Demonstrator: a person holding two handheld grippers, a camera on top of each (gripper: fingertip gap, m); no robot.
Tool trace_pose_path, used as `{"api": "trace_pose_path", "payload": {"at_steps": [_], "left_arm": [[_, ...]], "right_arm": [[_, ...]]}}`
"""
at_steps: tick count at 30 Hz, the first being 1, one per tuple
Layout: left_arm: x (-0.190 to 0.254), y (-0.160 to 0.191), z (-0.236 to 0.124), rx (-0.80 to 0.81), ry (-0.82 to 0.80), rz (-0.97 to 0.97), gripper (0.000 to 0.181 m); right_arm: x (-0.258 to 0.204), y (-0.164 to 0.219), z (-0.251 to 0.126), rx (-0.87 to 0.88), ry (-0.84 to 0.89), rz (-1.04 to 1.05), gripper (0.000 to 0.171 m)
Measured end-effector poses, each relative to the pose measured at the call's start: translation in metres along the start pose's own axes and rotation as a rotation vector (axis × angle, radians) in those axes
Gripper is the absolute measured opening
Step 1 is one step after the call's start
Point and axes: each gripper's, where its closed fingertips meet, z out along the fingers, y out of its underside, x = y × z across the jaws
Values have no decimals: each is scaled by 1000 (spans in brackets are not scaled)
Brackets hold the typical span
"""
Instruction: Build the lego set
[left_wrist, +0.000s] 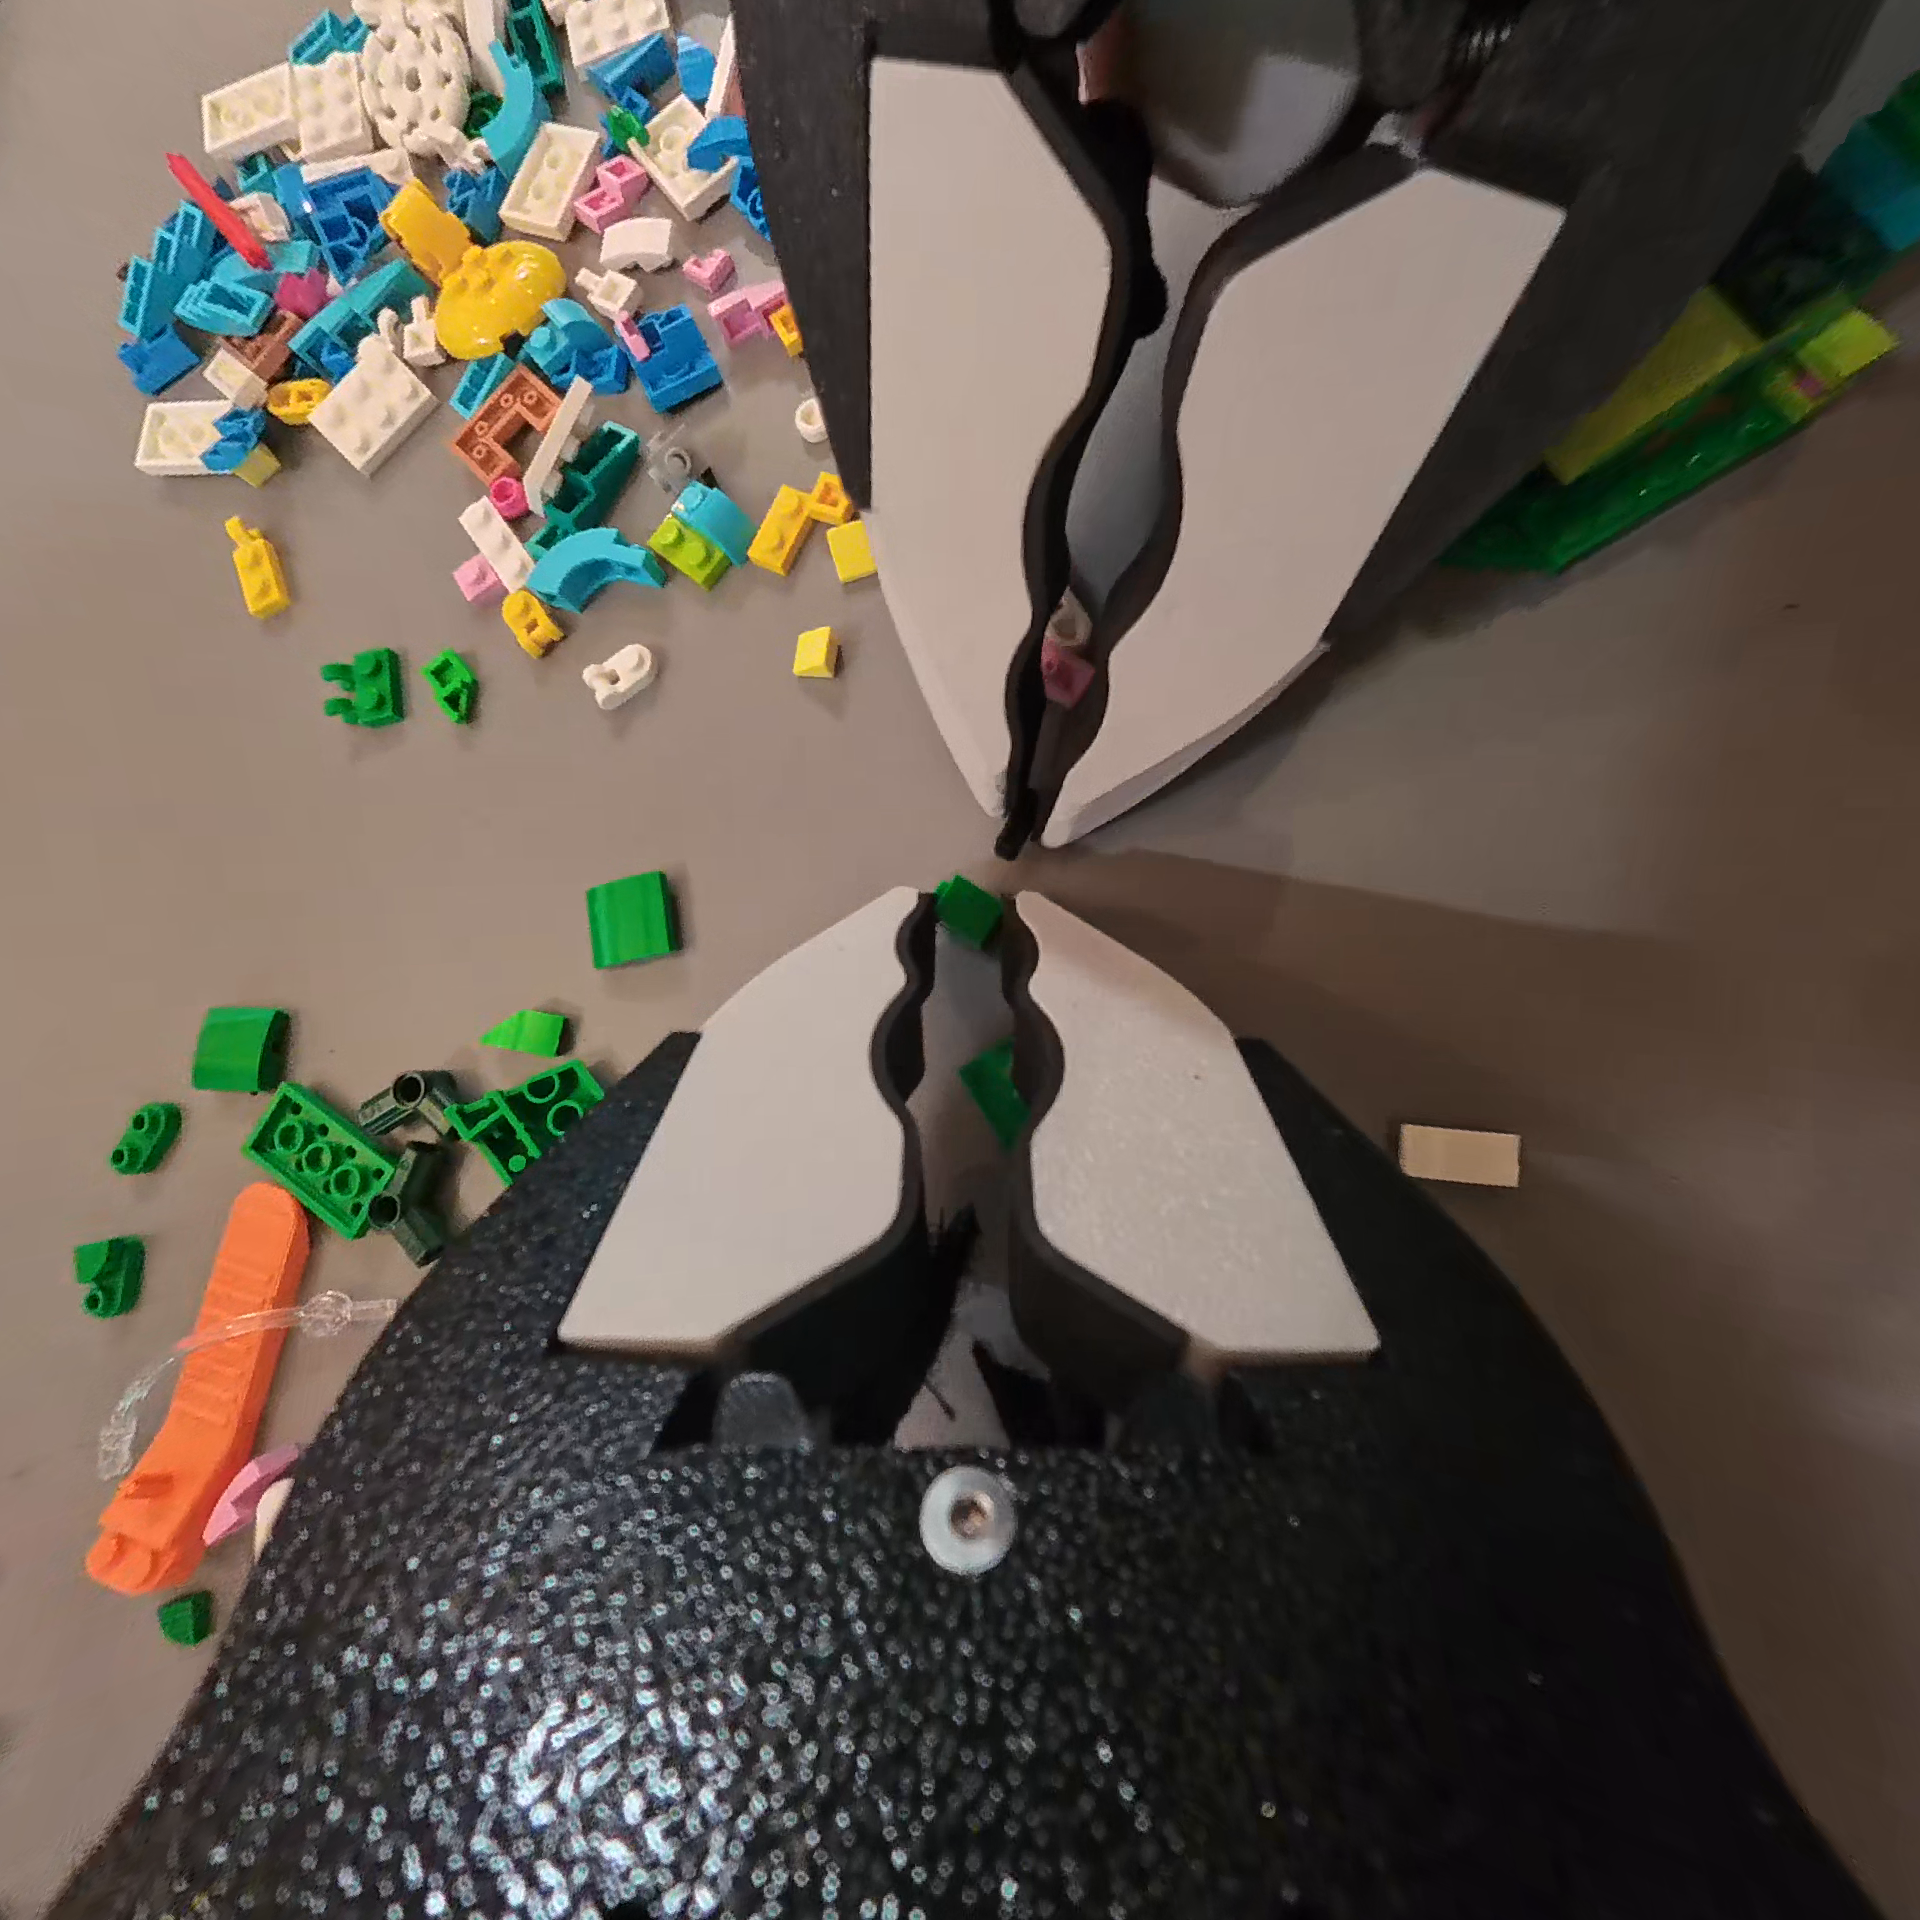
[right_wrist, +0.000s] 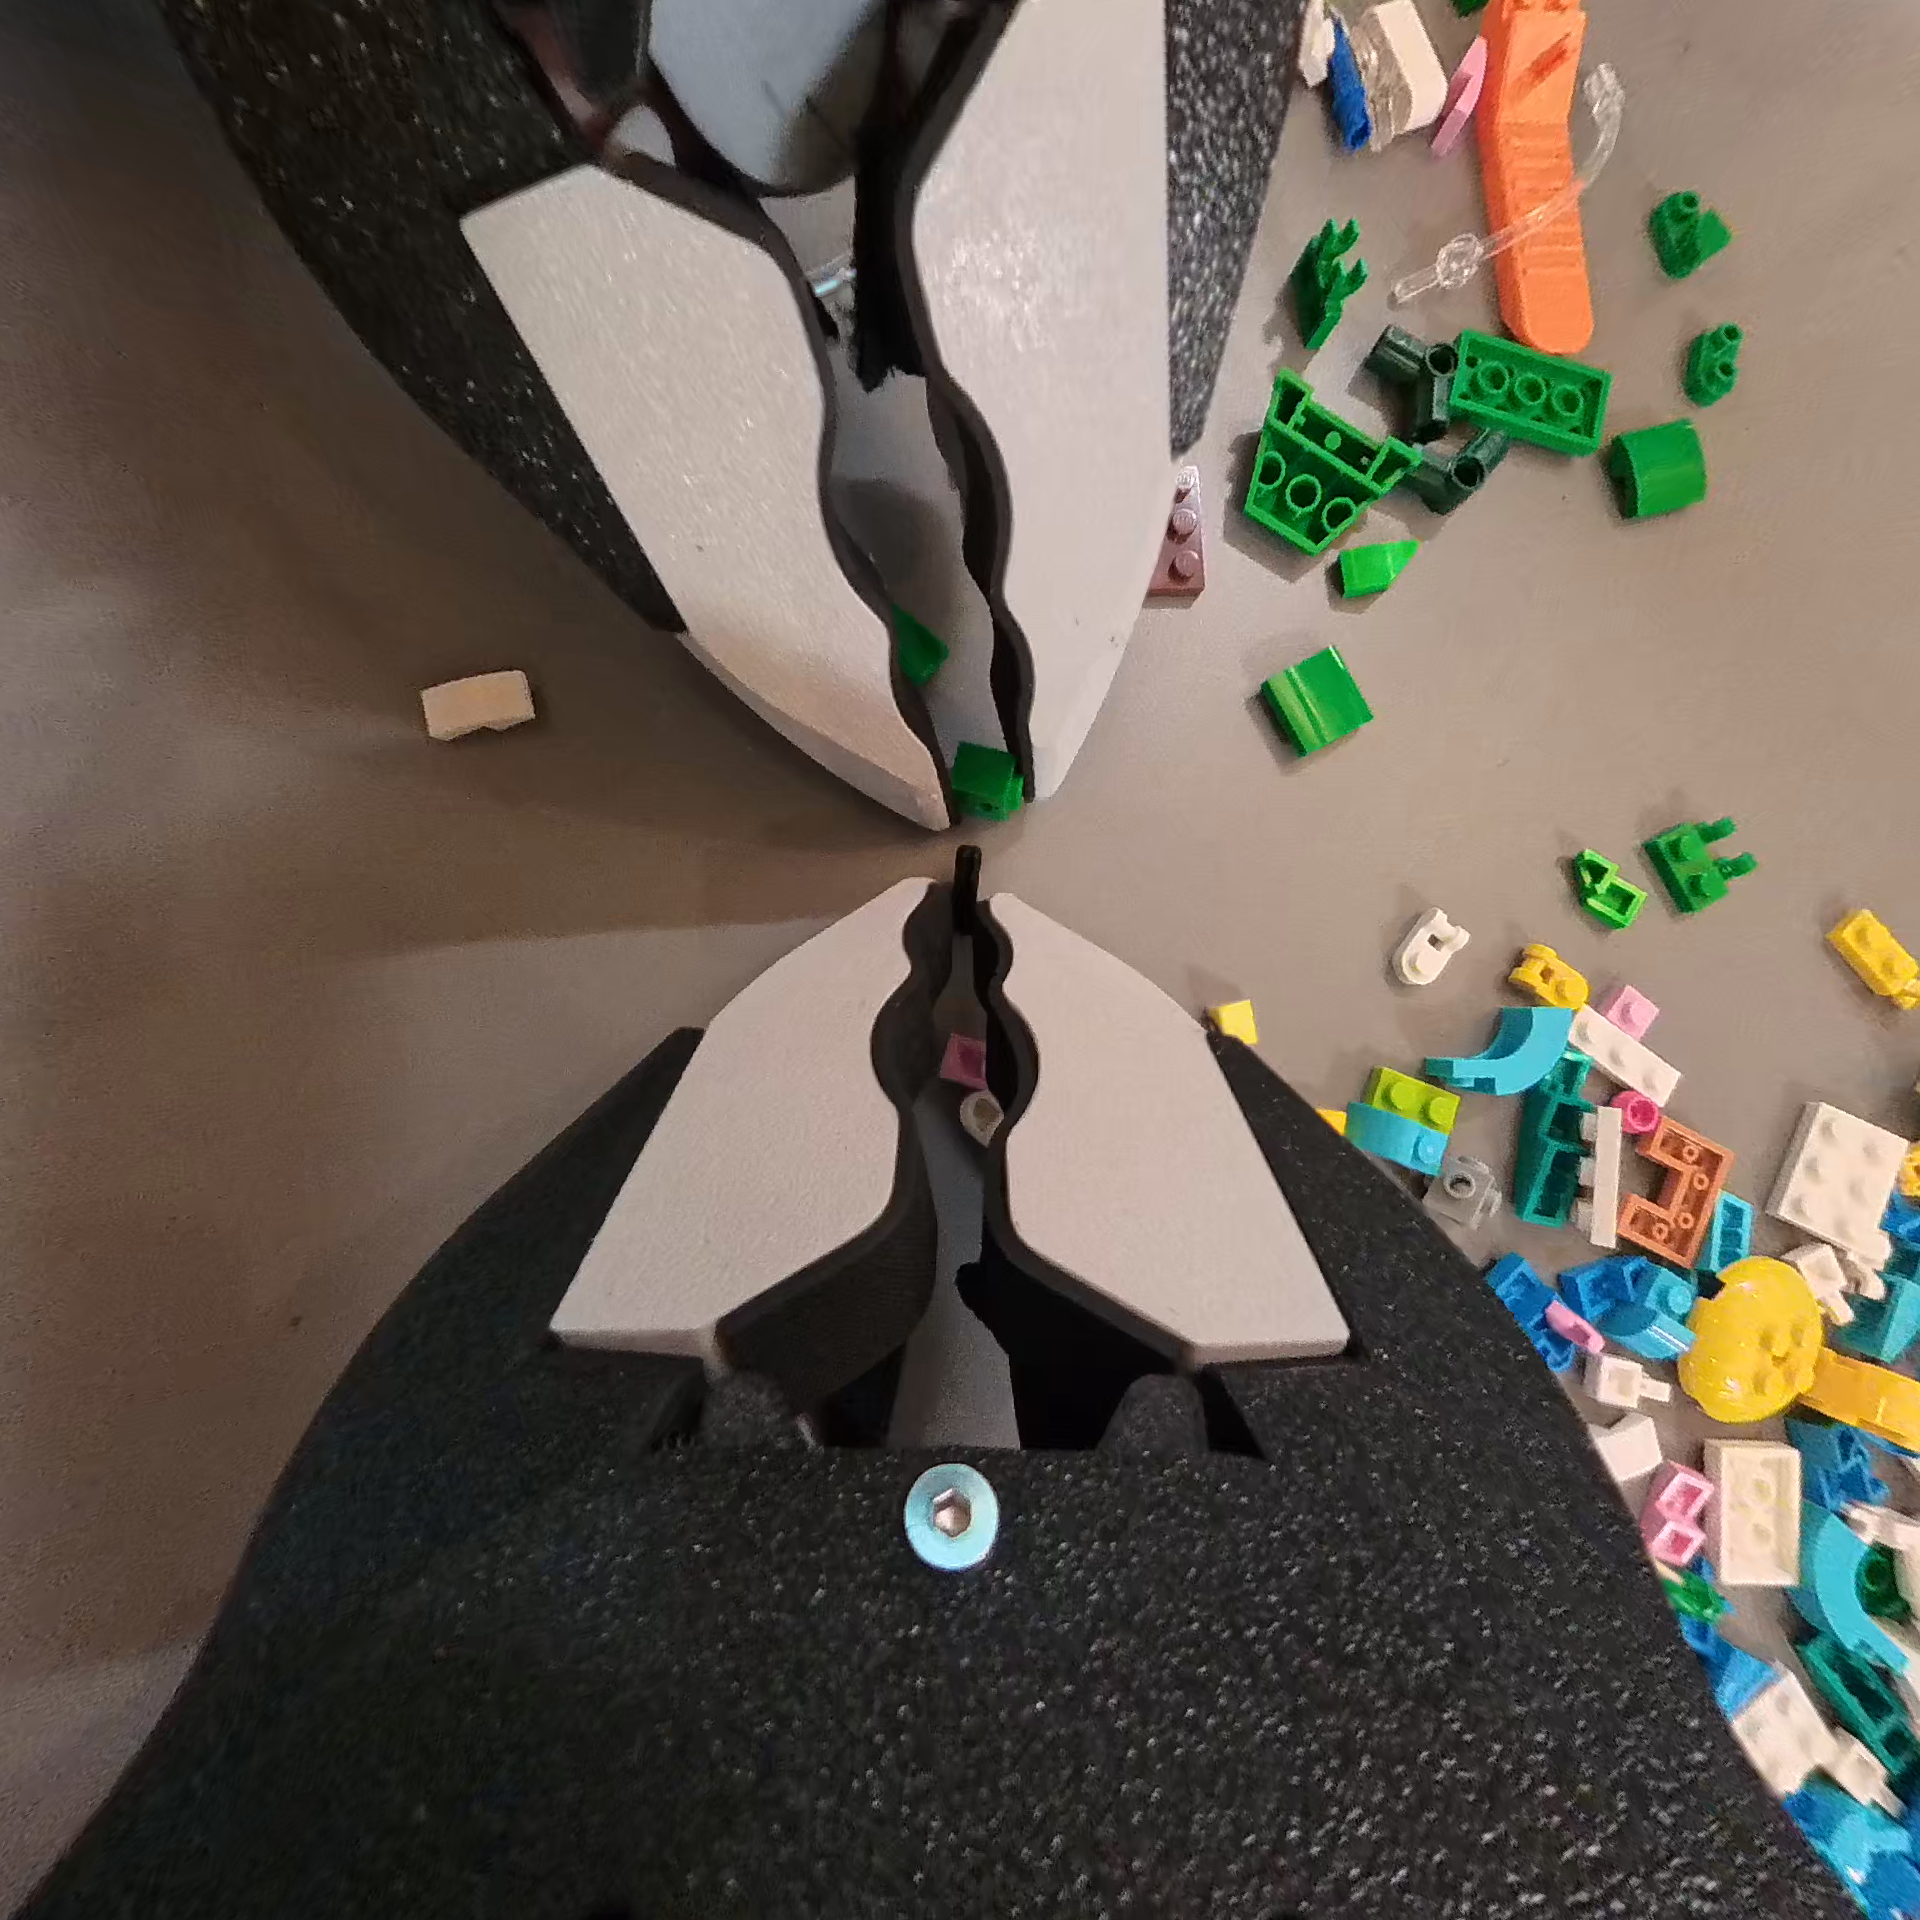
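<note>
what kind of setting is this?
Likely a tabletop build station: a plain grey table strewn with loose bricks, an orange brick separator, and a partly built green model.

I'm looking down on a plain grey matte table with loose plastic bricks all over it. I see a mixed heap of white, blue, teal, yellow and pink pieces, a scatter of green bricks nearby, a long orange brick separator tool, and one tan flat tile lying off alone.
</note>
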Motion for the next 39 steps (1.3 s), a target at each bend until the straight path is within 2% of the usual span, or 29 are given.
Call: {"api": "trace_pose_path", "payload": {"at_steps": [13, 30, 39], "left_arm": [[0, 1, -1, 28, 19, -32, 12], [0, 3, -2, 52, 46, -67, 12], [0, 3, -3, 87, 82, -100, 12]], "right_arm": [[0, 1, -5, 87, -57, 6, 6], [0, 1, -2, 94, -69, 55, 9], [4, -1, -2, 99, -22, -1, 0]]}}
